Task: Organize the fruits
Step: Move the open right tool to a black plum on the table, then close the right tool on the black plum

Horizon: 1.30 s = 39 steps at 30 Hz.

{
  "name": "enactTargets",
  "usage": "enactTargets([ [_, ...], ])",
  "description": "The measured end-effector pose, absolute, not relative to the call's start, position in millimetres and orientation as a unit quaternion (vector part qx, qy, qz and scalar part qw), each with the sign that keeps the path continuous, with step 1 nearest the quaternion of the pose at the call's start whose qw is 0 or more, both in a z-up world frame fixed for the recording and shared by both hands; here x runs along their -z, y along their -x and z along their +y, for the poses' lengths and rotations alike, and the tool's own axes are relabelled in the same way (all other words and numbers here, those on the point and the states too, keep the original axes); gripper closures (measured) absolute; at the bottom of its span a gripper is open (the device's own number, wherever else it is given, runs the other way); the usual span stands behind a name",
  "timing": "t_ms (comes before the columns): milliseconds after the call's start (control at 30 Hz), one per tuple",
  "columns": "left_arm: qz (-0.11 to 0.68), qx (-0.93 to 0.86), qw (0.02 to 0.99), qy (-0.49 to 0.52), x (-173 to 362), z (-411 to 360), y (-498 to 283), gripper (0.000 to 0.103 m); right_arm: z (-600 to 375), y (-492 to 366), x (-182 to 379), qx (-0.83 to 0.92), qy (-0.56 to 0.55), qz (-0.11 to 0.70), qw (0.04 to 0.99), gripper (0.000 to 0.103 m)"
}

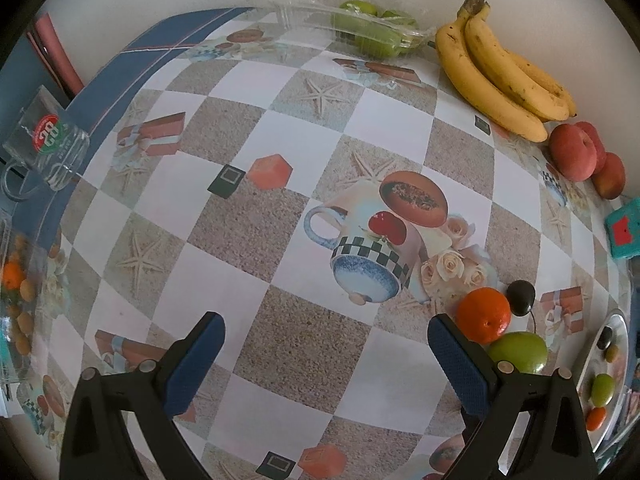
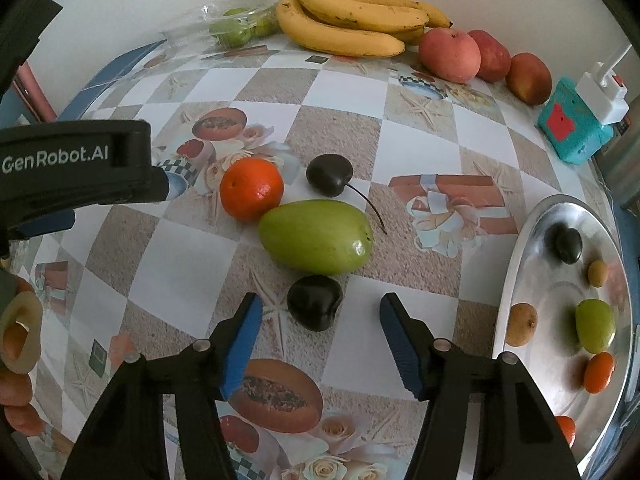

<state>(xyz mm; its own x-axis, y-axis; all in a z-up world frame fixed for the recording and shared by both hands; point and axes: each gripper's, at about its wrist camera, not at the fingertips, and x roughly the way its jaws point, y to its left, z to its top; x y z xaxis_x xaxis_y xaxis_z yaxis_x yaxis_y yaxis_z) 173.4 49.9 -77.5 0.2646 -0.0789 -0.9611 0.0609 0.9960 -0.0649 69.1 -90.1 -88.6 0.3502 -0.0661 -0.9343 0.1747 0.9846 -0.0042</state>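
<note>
In the right wrist view an orange (image 2: 251, 189), a large green fruit (image 2: 316, 236), a dark cherry with a stem (image 2: 329, 174) and a second dark cherry (image 2: 315, 307) lie together on the patterned tablecloth. My right gripper (image 2: 320, 334) is open, its jaws standing either side of the near cherry without touching it. A metal plate (image 2: 520, 264) at the right holds several small fruits. My left gripper (image 1: 326, 346) is open and empty above the cloth, left of the orange (image 1: 484, 314) and green fruit (image 1: 520, 352).
Bananas (image 2: 352, 20), red apples (image 2: 450, 54) and a clear box of green fruits (image 2: 236, 28) line the far wall. A teal box (image 2: 574, 124) stands at the right. A glass mug (image 1: 48, 144) and a clear container of small fruits (image 1: 18, 280) stand at the left edge.
</note>
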Motion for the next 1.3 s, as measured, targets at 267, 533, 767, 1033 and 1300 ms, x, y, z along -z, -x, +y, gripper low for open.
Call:
enactTargets([
  [267,0.605,0.045,0.795,0.012,74.2,51.0,-173.0,0.000,-91.3,-69.5,87.9,0.076,-0.048,0.561,0.823,0.052],
  [533,0.606,0.047,0.794,0.014,73.0,49.8,-172.4,0.000,-90.7,-67.5,86.8,0.078,-0.050,0.559,0.824,0.060],
  [767,0.606,0.049,0.794,0.016,73.1,48.7,-172.3,0.000,-89.8,-68.0,85.7,0.068,-0.062,0.558,0.825,0.072],
  [1033,0.604,0.052,0.795,0.014,71.5,49.2,-171.0,0.000,-88.9,-67.6,85.1,0.062,-0.068,0.557,0.826,0.076],
  [1300,0.593,0.054,0.803,0.006,66.0,45.5,-168.8,0.000,-94.8,-66.5,83.5,0.055,-0.098,0.556,0.824,0.077],
])
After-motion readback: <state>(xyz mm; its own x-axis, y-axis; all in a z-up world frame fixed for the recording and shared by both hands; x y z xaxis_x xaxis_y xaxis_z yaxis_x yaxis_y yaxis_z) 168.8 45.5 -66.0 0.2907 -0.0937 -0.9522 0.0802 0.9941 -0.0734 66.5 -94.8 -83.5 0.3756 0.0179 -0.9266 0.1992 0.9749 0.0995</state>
